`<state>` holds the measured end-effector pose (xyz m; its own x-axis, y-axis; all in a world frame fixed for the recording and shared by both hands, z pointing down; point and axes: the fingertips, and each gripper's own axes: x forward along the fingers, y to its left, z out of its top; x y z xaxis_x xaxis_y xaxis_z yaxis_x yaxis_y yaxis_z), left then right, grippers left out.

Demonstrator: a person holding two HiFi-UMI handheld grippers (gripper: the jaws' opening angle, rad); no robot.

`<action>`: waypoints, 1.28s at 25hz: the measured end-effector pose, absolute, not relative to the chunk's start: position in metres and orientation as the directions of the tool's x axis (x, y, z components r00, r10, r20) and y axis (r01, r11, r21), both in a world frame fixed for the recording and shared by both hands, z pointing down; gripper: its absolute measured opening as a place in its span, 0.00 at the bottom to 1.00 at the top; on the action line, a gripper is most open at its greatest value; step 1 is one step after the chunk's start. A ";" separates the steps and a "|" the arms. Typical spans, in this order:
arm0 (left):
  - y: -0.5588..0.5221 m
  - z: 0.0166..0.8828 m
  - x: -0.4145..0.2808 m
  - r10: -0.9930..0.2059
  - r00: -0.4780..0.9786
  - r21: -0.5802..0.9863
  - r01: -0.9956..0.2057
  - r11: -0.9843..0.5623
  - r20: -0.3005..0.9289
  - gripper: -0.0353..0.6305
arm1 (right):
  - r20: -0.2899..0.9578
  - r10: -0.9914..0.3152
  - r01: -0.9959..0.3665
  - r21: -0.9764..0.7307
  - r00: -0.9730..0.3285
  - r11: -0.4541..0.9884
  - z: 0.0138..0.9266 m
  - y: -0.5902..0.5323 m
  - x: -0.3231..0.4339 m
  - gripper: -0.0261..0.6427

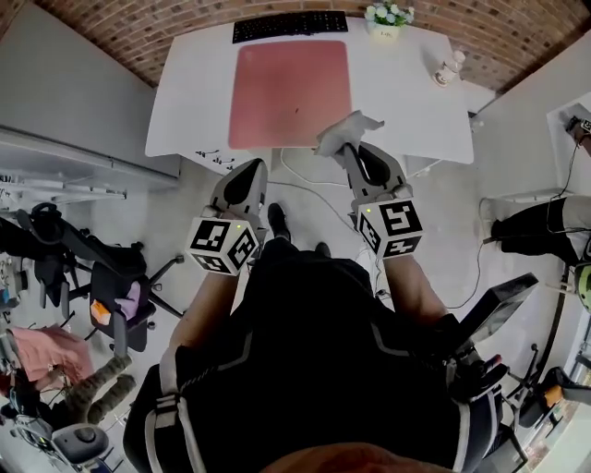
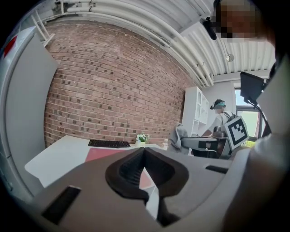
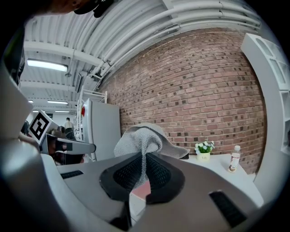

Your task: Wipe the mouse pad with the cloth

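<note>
Currently, we grip the grey cloth [image 1: 347, 129] in the right tongs [image 1: 345, 151] at the near edge of the white counter [image 1: 194, 92].

The right tongs are clamped on a fold of the cloth, which bunches up past the jaw tips, just beside the near right corner of the red mouse pad [image 1: 291, 92]. The left tongs [image 1: 256, 166] are closed with nothing between the jaws and sit short of the counter edge, apart from the pad. The pad lies flat mid-counter. A black keyboard [image 1: 289, 26] runs along its far edge, with a flower pot [image 1: 388, 18] and a small bottle [image 1: 450, 67] to the right.
</note>
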<state>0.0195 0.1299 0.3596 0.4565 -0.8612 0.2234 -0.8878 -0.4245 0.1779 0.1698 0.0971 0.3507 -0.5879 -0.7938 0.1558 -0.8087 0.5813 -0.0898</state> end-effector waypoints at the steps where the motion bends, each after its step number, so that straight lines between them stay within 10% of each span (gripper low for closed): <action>1: 0.126 0.357 0.019 -0.861 0.462 0.174 -0.885 -0.432 0.213 0.06 | 0.156 -0.795 -0.810 -0.085 -0.586 0.580 0.348 0.094 0.168 0.08; 32: -0.044 0.345 -0.145 -0.859 0.495 0.214 -0.860 -0.464 0.130 0.06 | 0.251 -0.810 -0.837 -0.004 -0.531 0.547 0.334 -0.063 0.014 0.08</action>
